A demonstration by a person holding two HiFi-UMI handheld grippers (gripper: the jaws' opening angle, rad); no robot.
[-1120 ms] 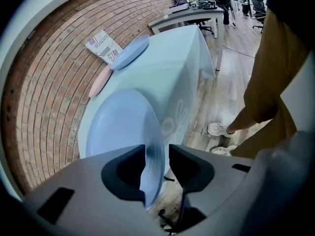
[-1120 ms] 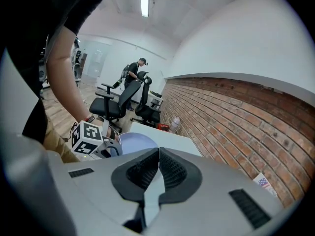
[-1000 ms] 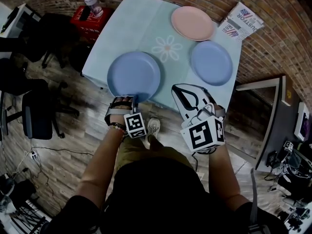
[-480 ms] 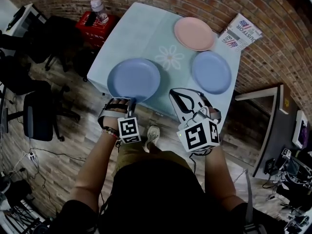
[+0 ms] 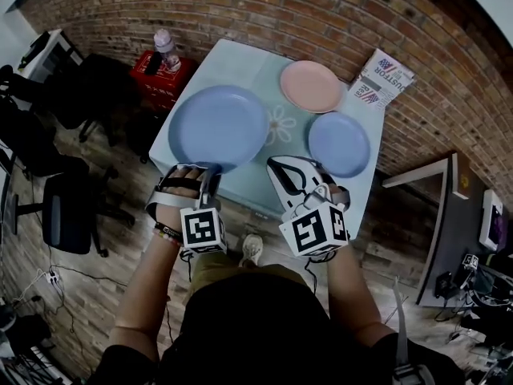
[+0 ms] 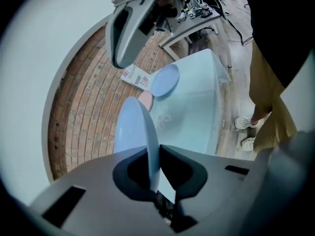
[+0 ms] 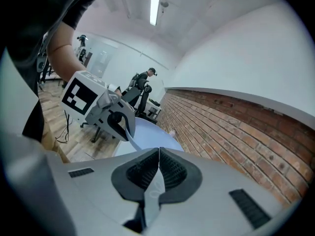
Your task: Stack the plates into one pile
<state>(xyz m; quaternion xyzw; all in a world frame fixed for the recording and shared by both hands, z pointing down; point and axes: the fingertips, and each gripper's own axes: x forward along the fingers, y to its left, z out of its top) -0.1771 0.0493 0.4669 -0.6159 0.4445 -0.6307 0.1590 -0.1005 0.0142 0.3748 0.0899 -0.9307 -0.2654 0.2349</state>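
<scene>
Plates, three in number, all round, smooth and matt, each with a shallow raised rim: big blue plate [image 5: 218,125], small blue plate [image 5: 339,143], pink plate [image 5: 311,86]. All look like plastic.

Surface [image 5: 238,66]: rectangular, covered in a pale teal cloth with a white flower print at its middle. Floor is wood plank; wall [image 5: 264,10] behind is red brick. A folded newspaper [image 5: 377,77] lies just off the far right corner.

Pink plate lies flat at the far side of the surface. Small blue plate lies flat just beside it, nearer to me, on the right.

My left hand-held gripper [image 5: 210,169] is narrow, its dark pads pressed on the near rim of the big blue plate, one on each face. In its own view the plate stands edge-on in the gap, thin and clean-edged. The plate hangs over the left part of the surface and overlaps its left edge. I cannot tell whether the far rim touches the cloth.

My right hand-held gripper [image 5: 278,167] has its ribbed pads brought together with nothing between them. It hovers at the near edge of the surface, just beside the big blue plate and apart from the small blue plate.
</scene>
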